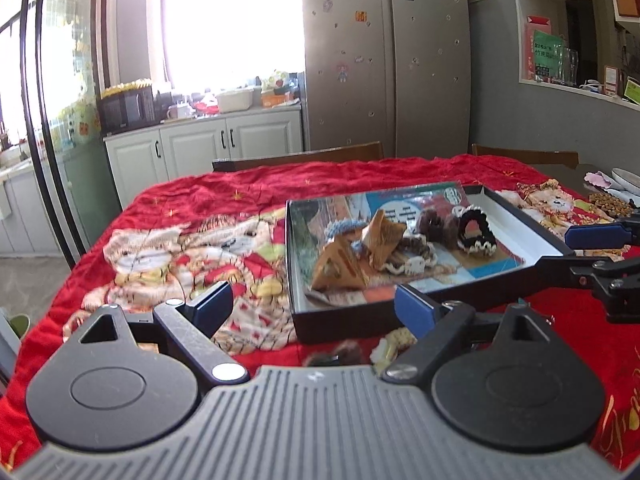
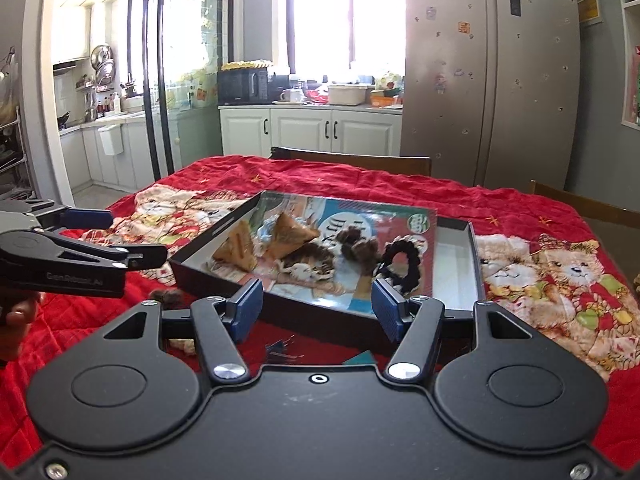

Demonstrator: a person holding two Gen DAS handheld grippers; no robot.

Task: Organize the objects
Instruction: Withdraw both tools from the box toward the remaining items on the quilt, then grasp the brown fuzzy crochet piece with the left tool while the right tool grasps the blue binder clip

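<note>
Box (image 1: 532, 256), black and shallow, sits on the red cloth (image 1: 224, 196) covering the counter, at about 1 o'clock from the left tool (image 1: 316, 308) and at 12 o'clock from the right tool (image 2: 318, 304). A printed sheet (image 1: 320, 216) lines most of its floor; a bare white strip (image 2: 456, 264) shows at the end toward 2 o'clock in the right wrist view.

Contents, all resting on the sheet:
- two tan triangular packets (image 2: 236, 250), touching each other, at the box's 10 o'clock side in the right view;
- a blue crocheted piece (image 1: 344, 228) against the packets;
- brown fuzzy scrunchies (image 2: 360, 246) near the middle;
- a black scrunchie with pale trim (image 2: 400, 264), just beside the brown ones toward 3 o'clock;
- a cream-and-brown frilled piece (image 1: 416, 256) in front of the packets.

Outside the box, on the cloth near its front wall: a brown fuzzy item (image 2: 170, 296) and a cream frilled item (image 1: 396, 340) (both partly hidden by tool parts, so identity is uncertain).

Left tool: blue pads (image 1: 214, 306) spread wide, holding nothing, low over the cloth at the box's near corner.

Right tool: blue pads (image 2: 248, 308) likewise spread, holding nothing, in front of the box's near wall.

Each tool shows at the edge of the other's view.
</note>
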